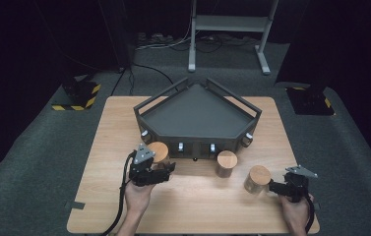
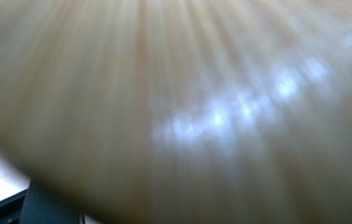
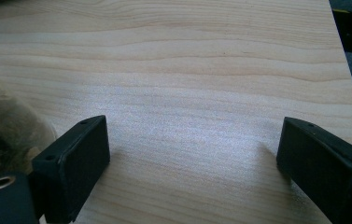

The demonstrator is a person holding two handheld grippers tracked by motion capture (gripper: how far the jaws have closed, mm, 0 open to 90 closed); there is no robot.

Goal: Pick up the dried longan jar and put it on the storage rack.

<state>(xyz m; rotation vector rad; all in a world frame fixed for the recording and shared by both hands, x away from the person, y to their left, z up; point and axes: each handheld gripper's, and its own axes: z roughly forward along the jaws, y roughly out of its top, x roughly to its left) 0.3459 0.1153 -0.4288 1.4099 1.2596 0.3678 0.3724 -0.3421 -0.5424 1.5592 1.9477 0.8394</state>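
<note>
From above, the left gripper [image 1: 166, 169] lies low over the near half of the desk [image 1: 109, 147], forearm coming straight up from the bottom edge, its nose turned right and pressed against the left jar [image 1: 159, 153], which stands just in front of the dark five-sided tray [image 1: 198, 118]. Whether its jaws clasp the jar cannot be told. The right gripper [image 1: 273, 186] points left, its tip just beside the right jar [image 1: 258, 180] near the desk's right edge. A middle jar [image 1: 226, 163] stands between the two, with bare wood in front of it.

Along the left gripper's camera, a blurred pale wooden lid [image 2: 173, 107] sits so close that the jaws and their opening are hidden; a dark sliver shows at bottom left.

Along the right gripper's camera, the jaws stand wide apart with nothing between them [image 3: 192, 158], bare desk ahead. The right jar's glass wall [image 3: 5, 126], cut off at the left edge, sits outside the left jaw, touching or nearly so. The desk's edge runs down the right side.
</note>
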